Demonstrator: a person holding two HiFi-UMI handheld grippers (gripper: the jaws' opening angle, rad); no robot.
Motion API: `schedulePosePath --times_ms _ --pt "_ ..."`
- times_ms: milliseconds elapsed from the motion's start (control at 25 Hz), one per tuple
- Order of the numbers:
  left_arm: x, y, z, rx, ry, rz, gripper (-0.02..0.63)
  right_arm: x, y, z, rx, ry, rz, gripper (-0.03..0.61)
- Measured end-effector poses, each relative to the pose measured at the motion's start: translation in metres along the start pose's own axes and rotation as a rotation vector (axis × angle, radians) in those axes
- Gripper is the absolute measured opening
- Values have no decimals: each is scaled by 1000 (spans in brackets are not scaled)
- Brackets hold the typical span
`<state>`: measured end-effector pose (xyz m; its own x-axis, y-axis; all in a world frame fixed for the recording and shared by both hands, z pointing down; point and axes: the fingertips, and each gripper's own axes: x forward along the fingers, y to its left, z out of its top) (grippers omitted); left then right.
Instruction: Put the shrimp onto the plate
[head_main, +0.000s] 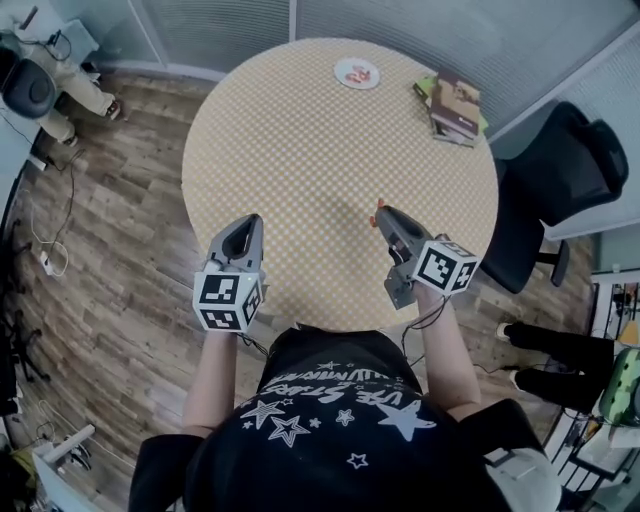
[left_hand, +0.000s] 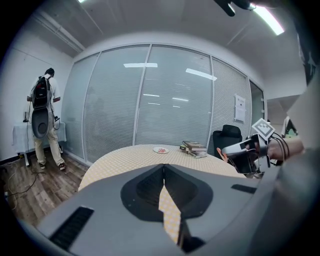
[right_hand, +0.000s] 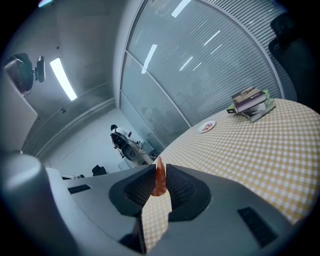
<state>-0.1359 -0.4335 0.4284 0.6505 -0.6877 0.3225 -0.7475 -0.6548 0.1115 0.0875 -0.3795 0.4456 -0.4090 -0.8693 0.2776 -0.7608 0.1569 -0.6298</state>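
An orange-red shrimp (right_hand: 160, 181) is pinched between the jaws of my right gripper (right_hand: 159, 172), its tip sticking up past them; in the head view the shrimp (head_main: 378, 209) shows as a small orange bit at the right gripper (head_main: 379, 213), held above the near right part of the table. The small white plate (head_main: 357, 73) with pink pieces on it lies at the table's far side; the same plate (right_hand: 206, 126) shows far ahead in the right gripper view. My left gripper (head_main: 247, 226) is shut and empty over the near left part of the table; its jaws meet at the tips (left_hand: 163, 168).
The round table (head_main: 300, 150) has a yellow checked cloth. A stack of books (head_main: 452, 106) lies at its far right edge. A black office chair (head_main: 555, 180) stands right of the table. A person (left_hand: 44, 117) stands by the glass wall far left.
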Motion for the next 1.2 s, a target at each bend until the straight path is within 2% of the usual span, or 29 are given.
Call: schedulePosePath --times_ms 160,440,640,800,1000,1200 --pt "10 -3 7 8 -9 9 9 8 -6 10 -13 -11 24 71" --pt "29 -17 26 37 -5 32 9 12 -20 19 27 -17 64 71" --pt "41 -24 51 4 -9 42 9 12 -35 42 44 -30 97 71" --pt "53 -23 62 22 -7 74 9 26 -45 57 23 -25 124 71" --pt "72 -18 73 31 -13 37 9 45 -44 65 29 -41 109 71" --pt "105 9 97 32 -39 -26 9 76 -51 89 -33 -55 58 71"
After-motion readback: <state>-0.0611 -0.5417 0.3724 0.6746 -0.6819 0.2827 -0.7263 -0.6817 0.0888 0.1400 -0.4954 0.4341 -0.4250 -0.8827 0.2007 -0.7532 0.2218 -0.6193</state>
